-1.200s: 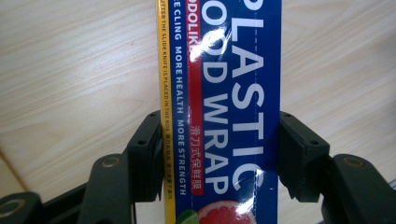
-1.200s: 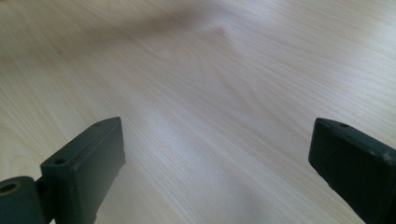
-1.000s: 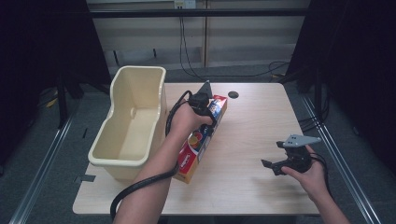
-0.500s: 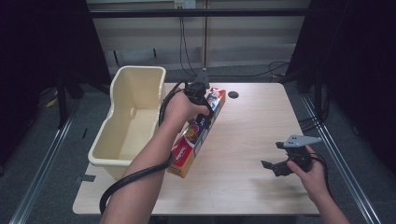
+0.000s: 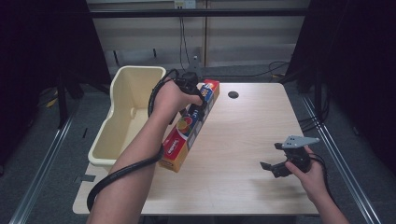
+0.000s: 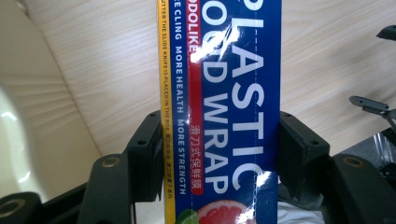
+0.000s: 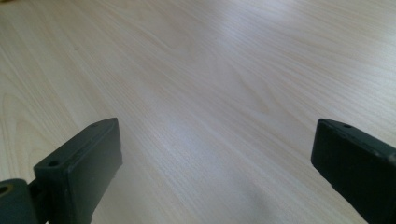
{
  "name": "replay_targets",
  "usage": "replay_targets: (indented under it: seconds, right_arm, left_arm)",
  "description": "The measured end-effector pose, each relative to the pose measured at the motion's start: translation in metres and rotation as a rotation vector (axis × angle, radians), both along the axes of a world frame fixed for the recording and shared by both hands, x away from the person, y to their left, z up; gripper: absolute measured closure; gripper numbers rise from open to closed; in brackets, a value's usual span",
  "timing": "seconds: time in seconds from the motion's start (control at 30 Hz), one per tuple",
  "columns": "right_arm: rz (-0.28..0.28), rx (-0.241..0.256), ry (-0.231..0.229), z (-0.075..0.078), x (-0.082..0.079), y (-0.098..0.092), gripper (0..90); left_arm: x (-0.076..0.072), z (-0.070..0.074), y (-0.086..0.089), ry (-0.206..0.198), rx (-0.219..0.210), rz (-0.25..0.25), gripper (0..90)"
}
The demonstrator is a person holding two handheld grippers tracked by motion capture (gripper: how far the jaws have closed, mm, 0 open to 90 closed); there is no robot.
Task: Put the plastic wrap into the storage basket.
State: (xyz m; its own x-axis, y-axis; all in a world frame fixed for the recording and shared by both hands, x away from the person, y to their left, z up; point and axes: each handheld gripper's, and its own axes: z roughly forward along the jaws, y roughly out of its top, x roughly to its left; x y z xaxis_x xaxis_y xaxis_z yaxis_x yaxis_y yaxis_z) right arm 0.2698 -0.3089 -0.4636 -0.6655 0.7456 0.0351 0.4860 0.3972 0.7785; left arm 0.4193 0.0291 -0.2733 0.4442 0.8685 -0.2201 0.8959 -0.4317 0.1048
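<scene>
While its two black jaws press against the long sides of the long blue, red and yellow cardboard plastic-wrap box [image 6: 224, 116], the left gripper [image 5: 195, 100] has that box clamped between them, the white lettering running up the blue face in the left gripper view. In the high view the gripper holds the box toward its far end, and the box runs slantwise from near the table's far edge down toward the left edge, its near end overhanging that edge just beside the near corner of the cream plastic tub [image 5: 122, 122]. Whether the box rests on the light wooden table [image 5: 243, 130] or is lifted off it I cannot tell. The tub stands against the table's left edge, next to the person's left forearm. A small dark round hole [image 5: 233, 94] sits near the far edge. The right gripper [image 5: 274, 164] is near the table's near right corner, well apart from the box, its jaws spread wide over bare wood.
</scene>
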Motion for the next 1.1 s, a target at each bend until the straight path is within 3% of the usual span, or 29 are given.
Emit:
replay_targets:
  seconds: [0.43, 1.1]
  right_arm:
    - [0.002, -0.006, -0.001, -0.001, 0.0, 0.001, 2.0]
    - [0.004, -0.009, 0.0, -0.001, 0.0, 0.001, 2.1]
  left_arm:
    - [0.0, 0.024, 0.021, -0.012, -0.003, 0.031, 41.3]
    - [-0.001, 0.043, 0.059, -0.005, -0.014, 0.112, 41.3]
